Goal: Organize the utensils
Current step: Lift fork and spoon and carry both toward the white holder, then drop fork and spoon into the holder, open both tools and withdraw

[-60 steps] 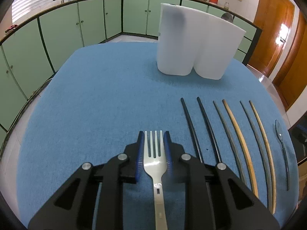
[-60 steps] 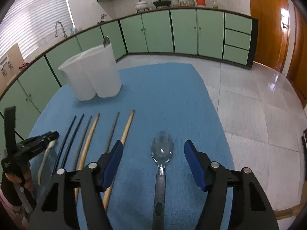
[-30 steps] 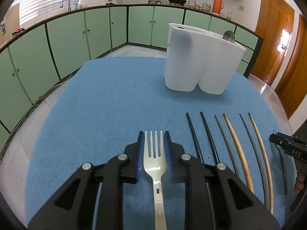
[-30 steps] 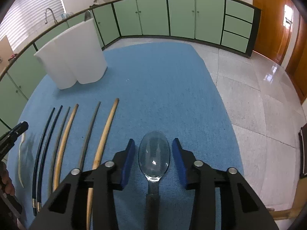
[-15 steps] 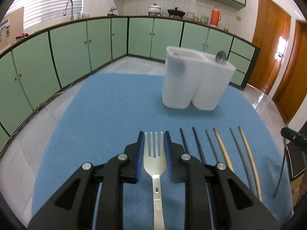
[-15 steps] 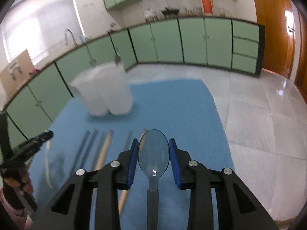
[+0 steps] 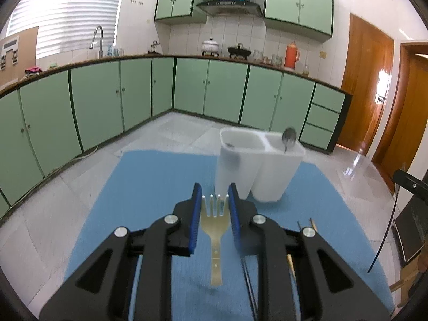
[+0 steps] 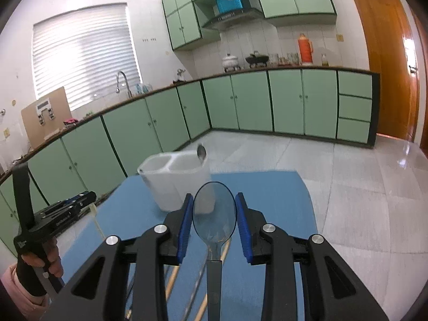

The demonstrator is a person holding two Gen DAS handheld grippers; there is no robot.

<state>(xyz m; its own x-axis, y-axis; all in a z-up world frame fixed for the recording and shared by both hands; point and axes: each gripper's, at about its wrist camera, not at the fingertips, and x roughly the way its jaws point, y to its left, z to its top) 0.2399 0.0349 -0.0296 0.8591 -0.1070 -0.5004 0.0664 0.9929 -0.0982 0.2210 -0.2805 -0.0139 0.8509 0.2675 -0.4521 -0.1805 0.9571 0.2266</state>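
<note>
My left gripper (image 7: 214, 190) is shut on a silver fork (image 7: 215, 220), tines forward, held in the air above the blue mat (image 7: 149, 182). My right gripper (image 8: 214, 197) is shut on the bowl of a black-handled spoon (image 8: 214, 210), also lifted off the mat. Ahead of both stands a white two-compartment holder (image 7: 256, 171) (image 8: 174, 184), with one spoon (image 7: 289, 136) (image 8: 201, 152) standing in its right compartment. In the right wrist view the left gripper (image 8: 67, 208) shows at the left with the fork hanging from it.
Several chopsticks (image 8: 174, 275) lie on the mat below the grippers, mostly hidden by them. A hand (image 8: 40, 262) and pink sleeve show at the lower left. Green kitchen cabinets (image 7: 133, 101) and tiled floor (image 8: 361, 187) surround the table.
Both grippers have risen off the mat and tilted up, carrying the fork and the spoon. The holder now sits lower and farther away, and more of the kitchen wall is in view.
</note>
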